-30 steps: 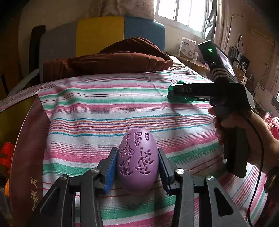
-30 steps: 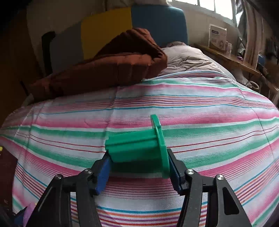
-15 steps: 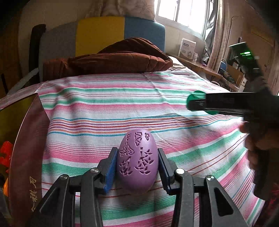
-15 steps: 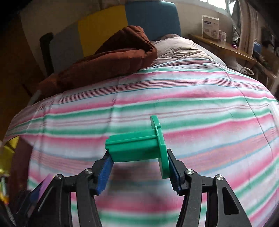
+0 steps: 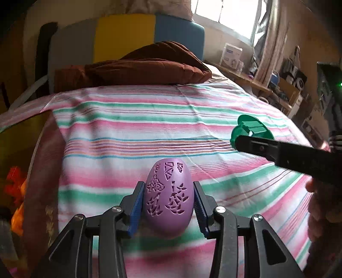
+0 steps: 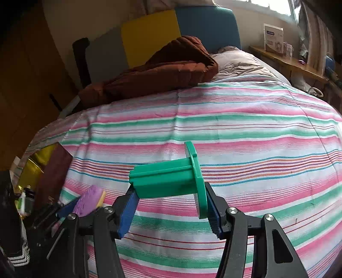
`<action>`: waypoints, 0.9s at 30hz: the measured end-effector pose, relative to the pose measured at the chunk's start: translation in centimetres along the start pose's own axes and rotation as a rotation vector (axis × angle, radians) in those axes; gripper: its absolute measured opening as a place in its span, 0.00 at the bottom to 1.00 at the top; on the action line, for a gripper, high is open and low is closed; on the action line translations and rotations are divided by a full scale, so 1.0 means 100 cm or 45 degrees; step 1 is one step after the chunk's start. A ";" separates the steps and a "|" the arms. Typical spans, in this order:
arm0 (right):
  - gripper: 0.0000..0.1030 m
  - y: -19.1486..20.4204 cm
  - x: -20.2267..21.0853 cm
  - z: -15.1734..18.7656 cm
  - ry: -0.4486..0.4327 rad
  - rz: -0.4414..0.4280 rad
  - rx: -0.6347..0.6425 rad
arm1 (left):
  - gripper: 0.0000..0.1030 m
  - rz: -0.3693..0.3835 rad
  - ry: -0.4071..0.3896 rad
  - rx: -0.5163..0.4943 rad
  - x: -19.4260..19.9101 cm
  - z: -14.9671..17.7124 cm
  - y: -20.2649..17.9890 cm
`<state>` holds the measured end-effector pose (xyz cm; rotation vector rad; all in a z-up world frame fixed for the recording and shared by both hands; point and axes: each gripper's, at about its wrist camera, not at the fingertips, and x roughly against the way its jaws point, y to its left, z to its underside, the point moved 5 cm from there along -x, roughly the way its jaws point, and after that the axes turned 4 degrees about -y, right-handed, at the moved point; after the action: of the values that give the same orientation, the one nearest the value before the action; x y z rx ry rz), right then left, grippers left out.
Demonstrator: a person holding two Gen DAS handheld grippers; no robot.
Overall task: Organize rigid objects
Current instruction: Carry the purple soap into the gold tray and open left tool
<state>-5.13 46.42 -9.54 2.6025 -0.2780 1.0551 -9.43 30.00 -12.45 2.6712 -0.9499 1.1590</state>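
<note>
Purple egg (image 5: 167, 197) clamped upright in left tongs (image 5: 167, 205), above striped bed sheet (image 5: 132, 132). Green flanged spool (image 6: 168, 178) gripped sideways in right tongs (image 6: 171, 207), flange toward 3 o'clock. Brown quilt (image 5: 136, 66) at 12 o'clock; window (image 5: 226, 15) and cluttered shelf (image 5: 256, 82) at 2 o'clock.

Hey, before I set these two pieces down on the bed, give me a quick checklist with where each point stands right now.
1. Left tongs shut on the purple egg, blue pads on both sides: ok.
2. Right tongs shut on the green flanged piece, one pad against its flange: ok.
3. Striped bedspread ahead of both tongs bare of objects: ok.
4. The two tongs apart, not touching: ok.
5. Brown quilt far back by the headboard, out of the way: ok.
6. Where the pieces should finally go: cannot tell.
</note>
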 end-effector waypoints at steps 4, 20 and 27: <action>0.57 0.005 0.003 -0.002 -0.014 -0.024 0.004 | 0.42 -0.003 -0.032 0.048 0.022 0.003 0.002; 0.57 0.022 0.001 0.010 0.021 -0.072 0.057 | 0.42 -0.016 -0.155 0.156 0.110 -0.003 0.067; 0.57 0.035 0.001 0.015 0.009 -0.103 0.119 | 0.42 -0.159 -0.175 0.350 0.130 -0.019 0.164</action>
<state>-5.17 42.60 -9.67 2.6670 -0.1230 1.0730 -13.14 10.77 -4.95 3.0105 -0.6696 1.1689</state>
